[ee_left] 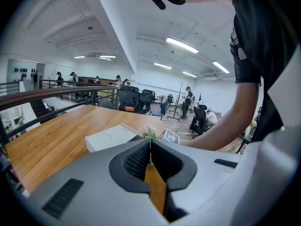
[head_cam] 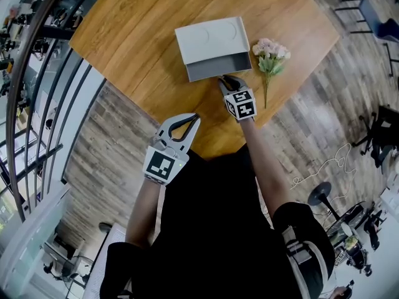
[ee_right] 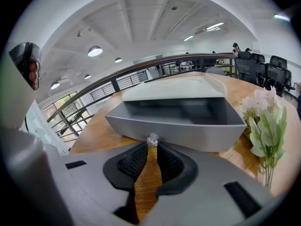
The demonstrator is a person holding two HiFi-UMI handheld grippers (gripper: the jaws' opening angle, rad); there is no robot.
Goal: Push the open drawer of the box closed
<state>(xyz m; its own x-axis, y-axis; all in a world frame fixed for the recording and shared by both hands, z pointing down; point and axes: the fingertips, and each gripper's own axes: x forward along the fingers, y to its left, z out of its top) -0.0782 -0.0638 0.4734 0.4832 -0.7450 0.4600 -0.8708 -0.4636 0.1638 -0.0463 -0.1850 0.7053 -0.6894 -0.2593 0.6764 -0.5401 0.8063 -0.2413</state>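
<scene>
Grey drawer [head_cam: 219, 67] juts from the box [head_cam: 209, 39], centre frame on the wood surface [head_cam: 124, 36]. Your right gripper [head_cam: 225, 78] has its fingers nipped on the clear knob [ee_right: 152, 140], so push straight in without twisting. Left gripper [head_cam: 194, 118], lower left, has its fingers pressed together, empty.

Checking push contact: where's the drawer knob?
Right gripper view, centre: the knob on the drawer front, held between the jaws of the right gripper.

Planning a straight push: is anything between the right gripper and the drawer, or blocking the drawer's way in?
Nothing visible. The right gripper sits at the knob on the drawer; the flowers lie beside the box.
</scene>
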